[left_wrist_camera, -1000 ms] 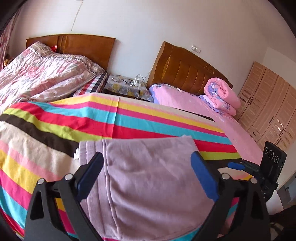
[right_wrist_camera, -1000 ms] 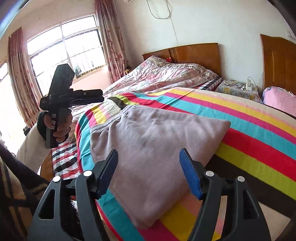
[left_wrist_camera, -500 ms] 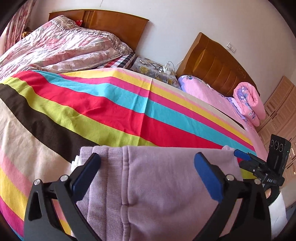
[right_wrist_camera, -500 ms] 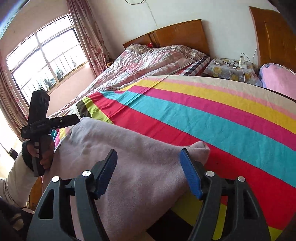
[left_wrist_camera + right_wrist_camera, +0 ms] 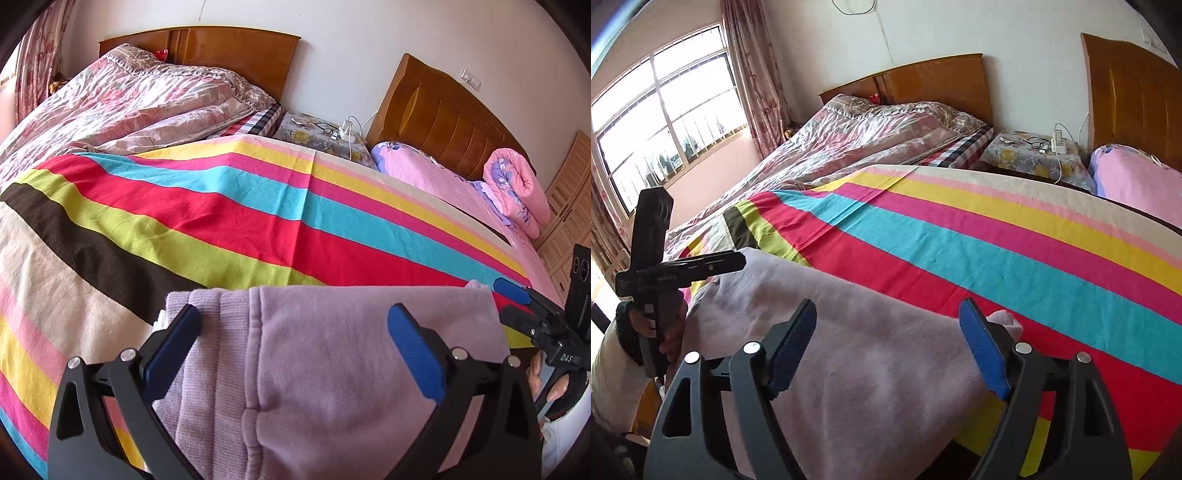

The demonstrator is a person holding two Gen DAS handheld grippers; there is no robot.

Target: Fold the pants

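Note:
Lilac pants (image 5: 325,369) lie folded on the striped bedspread (image 5: 258,229) near the front edge of the bed; they also show in the right wrist view (image 5: 849,369). My left gripper (image 5: 291,343) is open, its blue pads wide apart just above the waistband end of the pants. My right gripper (image 5: 890,343) is open over the other end of the pants. Each gripper shows in the other's view, the right one at the right edge (image 5: 517,299) and the left one at the left side (image 5: 701,264).
A second bed with a floral quilt (image 5: 122,99) stands at the left. A nightstand (image 5: 321,136) with a power strip and glasses sits between the headboards. A rolled pink quilt (image 5: 517,192) lies on the pink sheet at the right. A wardrobe (image 5: 569,206) stands beyond.
Both grippers have come in low over the pants, which now lie in a shorter, folded shape. Both grippers stay open.

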